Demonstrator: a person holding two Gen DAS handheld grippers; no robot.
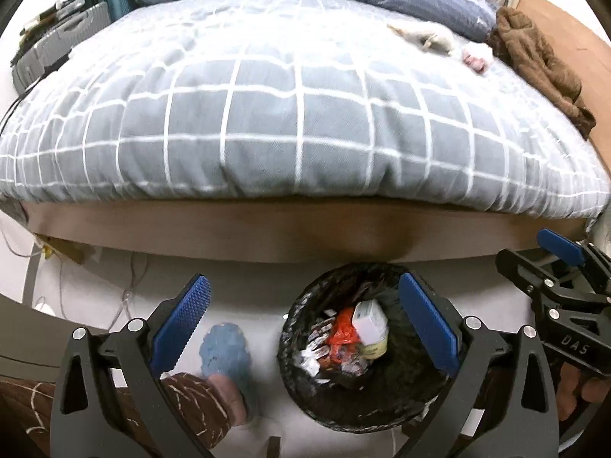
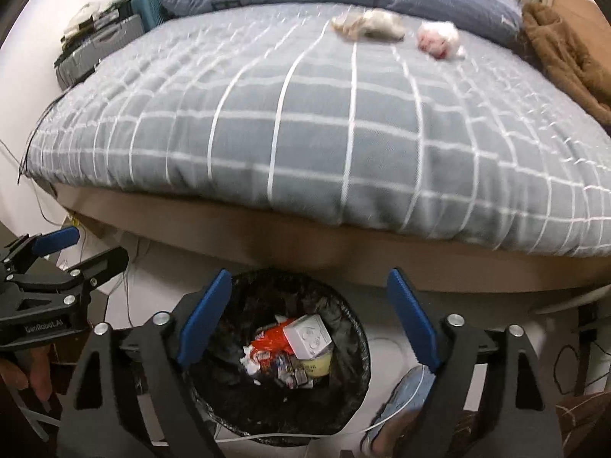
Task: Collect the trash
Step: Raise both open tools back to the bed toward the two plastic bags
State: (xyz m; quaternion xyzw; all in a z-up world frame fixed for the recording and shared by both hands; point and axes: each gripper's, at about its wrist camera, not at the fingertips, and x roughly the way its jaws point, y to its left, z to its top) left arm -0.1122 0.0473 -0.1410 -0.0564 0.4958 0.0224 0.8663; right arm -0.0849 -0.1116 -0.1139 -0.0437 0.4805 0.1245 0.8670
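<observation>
now: between pickups | left gripper (image 1: 305, 320), right gripper (image 2: 309, 313) spread empty over black-lined round bin (image 2: 343, 320) | next: reach crumpled white-pink tissue wad (image 2: 439, 38) on grey checked duvet (image 2: 305, 114)

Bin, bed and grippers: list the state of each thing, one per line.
Bin: on the floor by the bed, lined black, partly filled with trash.
White box: in the bin, on top.
Beige wad: on the bed, uncollected.
Pink wad: on the bed, uncollected.
Left gripper: open, empty, above the bin.
Right gripper: open, empty, above the bin.
Brown cloth: crumpled at the bed's edge.
</observation>
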